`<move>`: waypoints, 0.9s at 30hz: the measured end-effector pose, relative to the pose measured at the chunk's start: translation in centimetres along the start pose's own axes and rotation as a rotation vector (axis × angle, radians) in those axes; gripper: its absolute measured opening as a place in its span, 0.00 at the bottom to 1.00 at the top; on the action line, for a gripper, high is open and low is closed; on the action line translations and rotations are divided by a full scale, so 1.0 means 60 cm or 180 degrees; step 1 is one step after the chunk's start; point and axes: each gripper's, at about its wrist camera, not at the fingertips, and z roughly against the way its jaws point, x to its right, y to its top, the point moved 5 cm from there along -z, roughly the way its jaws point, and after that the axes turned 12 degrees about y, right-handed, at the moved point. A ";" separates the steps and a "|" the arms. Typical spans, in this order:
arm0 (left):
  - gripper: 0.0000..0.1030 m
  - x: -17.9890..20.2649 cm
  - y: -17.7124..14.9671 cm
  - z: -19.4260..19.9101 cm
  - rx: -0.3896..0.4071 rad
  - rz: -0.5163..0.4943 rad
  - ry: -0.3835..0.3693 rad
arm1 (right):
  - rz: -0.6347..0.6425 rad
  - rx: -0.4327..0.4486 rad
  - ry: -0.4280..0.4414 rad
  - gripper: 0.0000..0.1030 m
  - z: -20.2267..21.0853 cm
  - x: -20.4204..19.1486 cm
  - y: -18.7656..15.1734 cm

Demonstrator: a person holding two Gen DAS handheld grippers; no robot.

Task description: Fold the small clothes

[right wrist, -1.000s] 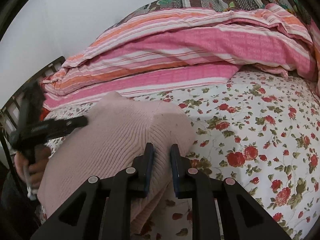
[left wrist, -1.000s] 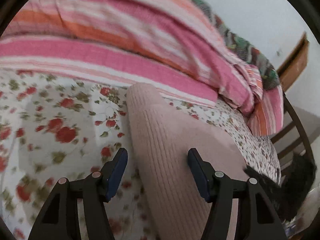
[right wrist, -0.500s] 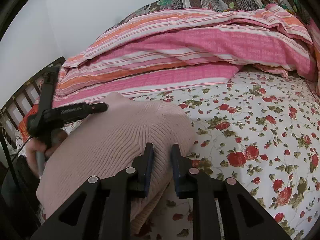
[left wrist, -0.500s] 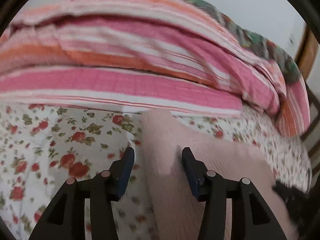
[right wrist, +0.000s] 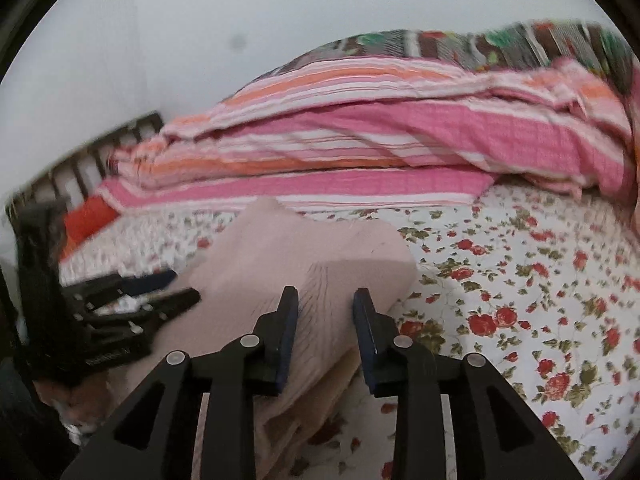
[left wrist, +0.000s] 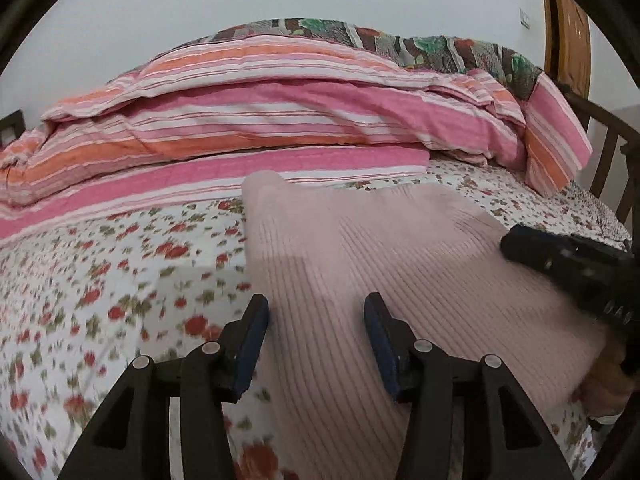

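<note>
Flowered sheet fills the left of the left wrist view, bare and flat, the only generous room for moving on that side. Next comes the left gripper, its jaws apart and clamping nothing; the near left edge of the pink knitted sweater runs up between them without either pad pressing it. The sweater lies folded on the sheet, its far edge touching the striped quilt heaped along the back. Further right the right gripper shows as a dark shape over the sweater's far side, with the bed rail just beyond.

In the right wrist view the order runs: bed rail and the left gripper at the left, then the sweater, then the right gripper, whose jaws are opening, the folded corner between them but no longer pinched. To the right the sheet lies open.

The risks, as I judge them: the knit is thick and springy, so the released fold may creep open or its stacked layers at the near edge slide apart. A pad dragged out sideways could catch the ribs and pull the fold askew. Pushing the bundle back would crumple it into the quilt; the rails hem in both ends.
</note>
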 end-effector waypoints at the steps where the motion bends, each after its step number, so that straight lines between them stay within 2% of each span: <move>1: 0.47 0.000 -0.006 0.005 0.0023 0.0038 -0.0004 | 0.0084 -0.0040 -0.0057 0.29 -0.001 -0.004 -0.007; 6: 0.48 0.008 -0.019 0.013 0.0113 0.0069 0.0012 | 0.0169 -0.0090 -0.0194 0.29 0.002 -0.004 -0.032; 12: 0.49 0.010 -0.017 0.015 0.0087 0.0011 0.0027 | 0.0162 -0.0083 -0.0257 0.29 0.003 -0.006 -0.031; 19: 0.51 0.005 -0.024 0.028 0.0075 -0.0018 0.0004 | 0.0099 0.0104 -0.0123 0.31 0.027 -0.023 -0.008; 22: 0.51 0.003 -0.025 0.033 0.0089 -0.0017 0.0003 | 0.0171 0.0091 -0.0035 0.32 0.028 -0.040 -0.008; 27: 0.58 -0.012 -0.019 0.050 0.0211 0.0070 0.0005 | 0.0436 -0.0239 -0.0434 0.31 -0.005 -0.038 -0.035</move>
